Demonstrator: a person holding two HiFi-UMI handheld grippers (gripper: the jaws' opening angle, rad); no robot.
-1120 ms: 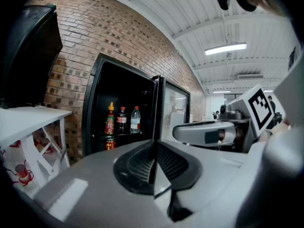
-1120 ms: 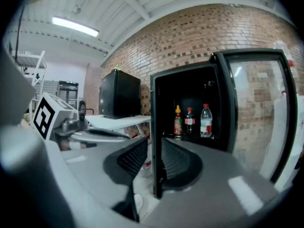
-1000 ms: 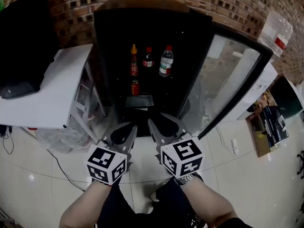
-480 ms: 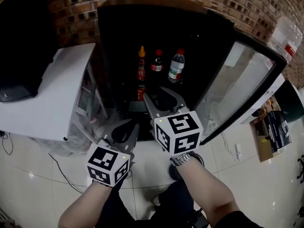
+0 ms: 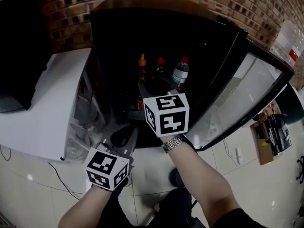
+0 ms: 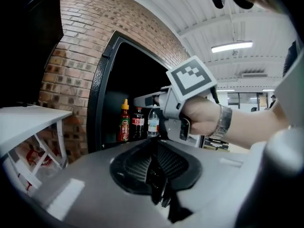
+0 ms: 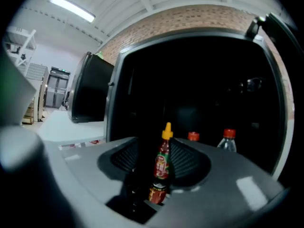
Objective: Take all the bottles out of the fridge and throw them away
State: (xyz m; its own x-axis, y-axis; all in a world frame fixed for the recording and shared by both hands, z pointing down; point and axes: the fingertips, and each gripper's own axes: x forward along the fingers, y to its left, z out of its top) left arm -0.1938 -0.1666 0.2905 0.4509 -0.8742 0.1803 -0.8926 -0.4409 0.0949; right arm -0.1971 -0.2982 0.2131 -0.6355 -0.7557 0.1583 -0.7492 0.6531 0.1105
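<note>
- Sauce bottle [image 7: 163,156], yellow cap: upright on fridge shelf, leftmost of 3 in a row; cola [image 5: 159,66] mid., water bottle [image 5: 180,72] at rt.
- Small bottle [image 7: 156,193]: lower down, under sauce bottle.
- R gripper [image 5: 156,82]: at fridge opening, near the row. Jaws spread, just been opening; sauce bottle shows in the gap, pads not on it.
- L gripper [image 5: 124,136]: low, outside fridge. Jaws pressed together, nothing betw. them.
- Fridge [image 5: 97,56]: black, glass door [image 5: 237,99] swung open to rt.
- White table [image 5: 42,108]: just left of fridge.

Left tongs [image 6: 154,146], right tongs [image 7: 164,146]: grey shells, ribbed black pads [image 6: 135,163]; black-white marker cubes [image 5: 166,114]; silver watch [image 5: 174,143]; dark trousers [image 5: 142,208].
</note>
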